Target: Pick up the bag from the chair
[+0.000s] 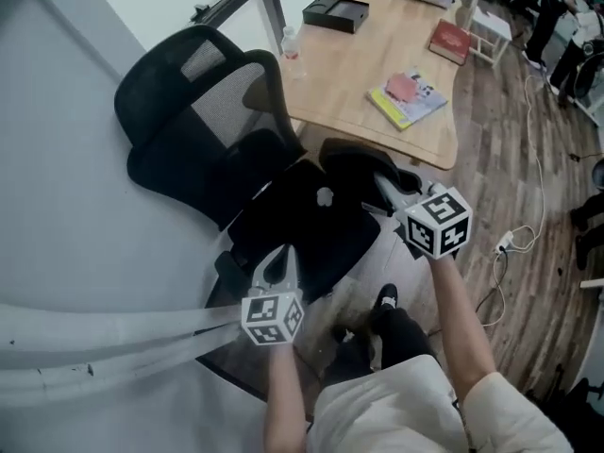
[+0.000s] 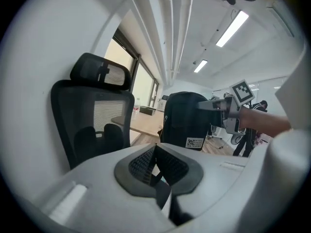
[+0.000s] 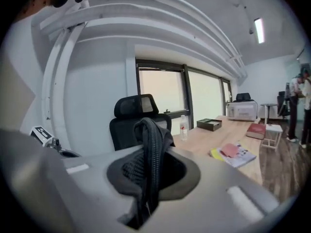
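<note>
Fingers [image 3: 127, 170] of the right gripper [image 3: 148, 171] are clamping the strap [image 3: 151, 140] of the bag [image 2: 187, 116], which is hanging from them beside the chair [image 2: 92, 125]. Empty, the left gripper [image 2: 155, 161] is hovering, jaws together. Lifting seems underway; next the bag is needing a steady carry clear of the chair's front edge. A wooden desk [image 1: 377, 59] is bearing a book [image 1: 408, 98] by its nearer edge, above plank flooring [image 1: 528, 159].

Matt cloth bag [image 1: 302, 229], mesh-backed chair [image 1: 217, 92]
</note>
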Demonstrator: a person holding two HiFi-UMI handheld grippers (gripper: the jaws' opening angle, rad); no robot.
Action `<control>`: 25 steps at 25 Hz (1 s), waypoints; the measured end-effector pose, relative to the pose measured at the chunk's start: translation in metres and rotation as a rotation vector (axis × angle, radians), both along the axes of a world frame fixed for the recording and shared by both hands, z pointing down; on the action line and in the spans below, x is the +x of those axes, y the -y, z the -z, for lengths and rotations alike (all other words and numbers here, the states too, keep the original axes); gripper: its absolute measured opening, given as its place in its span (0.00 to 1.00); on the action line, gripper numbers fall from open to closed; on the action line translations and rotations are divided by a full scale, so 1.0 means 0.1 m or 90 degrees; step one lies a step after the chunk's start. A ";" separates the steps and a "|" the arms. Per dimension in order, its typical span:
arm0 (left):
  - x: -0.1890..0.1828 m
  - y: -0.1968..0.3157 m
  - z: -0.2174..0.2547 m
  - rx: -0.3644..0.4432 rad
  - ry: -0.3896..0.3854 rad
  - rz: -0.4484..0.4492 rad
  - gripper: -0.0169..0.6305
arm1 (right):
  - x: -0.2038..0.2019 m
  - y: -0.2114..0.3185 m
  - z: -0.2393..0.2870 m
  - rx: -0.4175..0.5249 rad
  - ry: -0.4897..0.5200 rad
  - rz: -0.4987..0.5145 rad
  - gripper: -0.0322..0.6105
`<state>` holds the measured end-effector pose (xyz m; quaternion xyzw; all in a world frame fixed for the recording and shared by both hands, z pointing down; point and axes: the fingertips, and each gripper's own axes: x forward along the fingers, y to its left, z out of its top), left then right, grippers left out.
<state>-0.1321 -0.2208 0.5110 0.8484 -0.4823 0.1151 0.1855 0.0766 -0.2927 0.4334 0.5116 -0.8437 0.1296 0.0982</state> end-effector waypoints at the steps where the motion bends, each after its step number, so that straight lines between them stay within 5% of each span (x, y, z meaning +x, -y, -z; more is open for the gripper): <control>1: 0.14 -0.06 0.08 0.000 -0.003 -0.009 0.04 | 0.12 -0.12 0.07 -0.004 0.004 -0.012 0.10; 7: 0.82 -0.42 0.43 -0.001 -0.014 -0.034 0.04 | 0.69 -0.80 0.28 -0.024 0.008 -0.052 0.10; 14: 1.40 -0.82 0.79 -0.008 -0.048 0.010 0.04 | 1.10 -1.42 0.30 -0.042 0.066 -0.103 0.10; 21: 1.49 -1.46 0.77 -0.020 -0.017 0.078 0.04 | 1.28 -2.00 0.17 -0.090 0.127 -0.121 0.10; 25: 1.48 -1.84 0.62 -0.027 0.009 0.101 0.04 | 1.35 -2.35 0.07 -0.101 0.095 -0.088 0.10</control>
